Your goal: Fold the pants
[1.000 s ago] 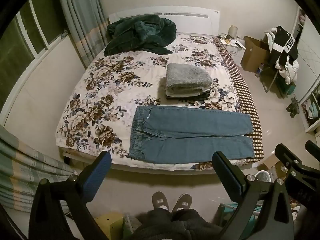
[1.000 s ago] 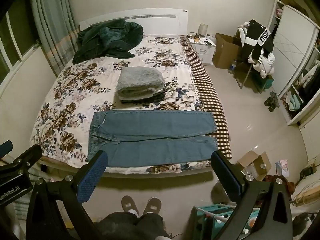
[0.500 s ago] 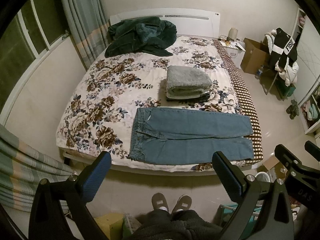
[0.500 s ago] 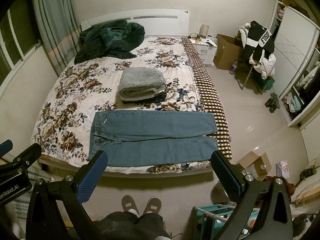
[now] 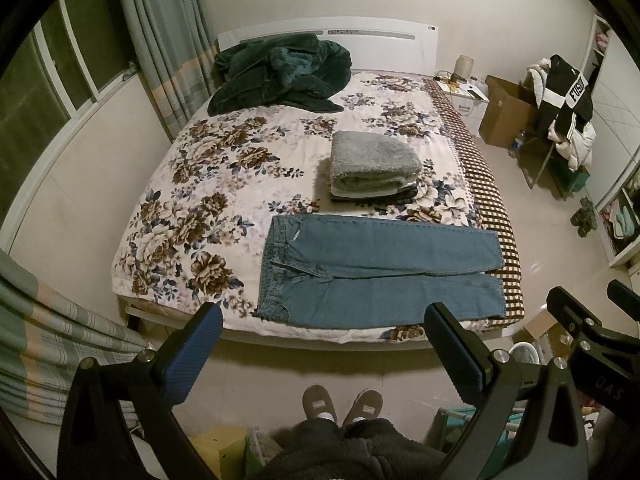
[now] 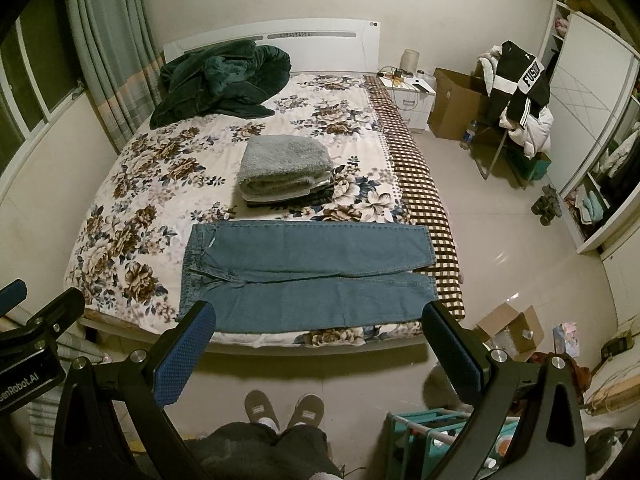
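Jeans point(image 5: 372, 272) lay flat on the bed point(image 5: 208, 184); both grippers hung spread and empty.
Only the right wrist view showed an open cardboard box point(image 6: 510, 330) on the floor holding small items.

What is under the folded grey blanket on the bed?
Under the grey blanket lies a short stack of folded clothes, light and dark edges showing, resting on the floral bedspread. How many pieces, and which garments, stays hidden.

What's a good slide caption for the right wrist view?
Open right claw held above flat blue denim jeans on a floral-quilted bed, before folding.
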A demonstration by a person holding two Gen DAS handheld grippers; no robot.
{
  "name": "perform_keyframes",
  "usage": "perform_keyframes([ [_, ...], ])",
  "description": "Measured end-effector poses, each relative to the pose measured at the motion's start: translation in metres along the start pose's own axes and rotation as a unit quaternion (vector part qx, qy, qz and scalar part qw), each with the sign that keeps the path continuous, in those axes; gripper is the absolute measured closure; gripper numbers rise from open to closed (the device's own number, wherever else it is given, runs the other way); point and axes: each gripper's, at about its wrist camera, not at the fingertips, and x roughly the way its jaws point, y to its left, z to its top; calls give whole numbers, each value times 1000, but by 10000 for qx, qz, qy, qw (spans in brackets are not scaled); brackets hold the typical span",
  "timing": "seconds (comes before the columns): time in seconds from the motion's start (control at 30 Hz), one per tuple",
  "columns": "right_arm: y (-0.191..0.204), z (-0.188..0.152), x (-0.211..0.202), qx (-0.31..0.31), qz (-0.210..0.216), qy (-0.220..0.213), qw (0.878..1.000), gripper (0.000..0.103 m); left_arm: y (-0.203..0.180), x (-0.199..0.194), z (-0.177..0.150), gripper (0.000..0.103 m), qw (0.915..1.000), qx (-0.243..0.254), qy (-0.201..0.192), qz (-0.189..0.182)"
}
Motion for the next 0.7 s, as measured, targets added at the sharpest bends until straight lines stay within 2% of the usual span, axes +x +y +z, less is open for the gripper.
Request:
perform_keyframes([
  [0.13,14,3,-2,7,7,28,10000,0,3,-6,7,0,10000,2,7,2],
  [0.53,19,1,-7,-5,20,15,10000,0,1,-16,15,0,10000,-7,-8,3],
  [0.6,37,4,-12,-27,37,23,10000,0,0,-14,14,0,10000,1,-6,5],
  [0.7,38,4,-18,-53,50,27,10000,0,0,-12,12,0,10000,-6,-4,-8],
])
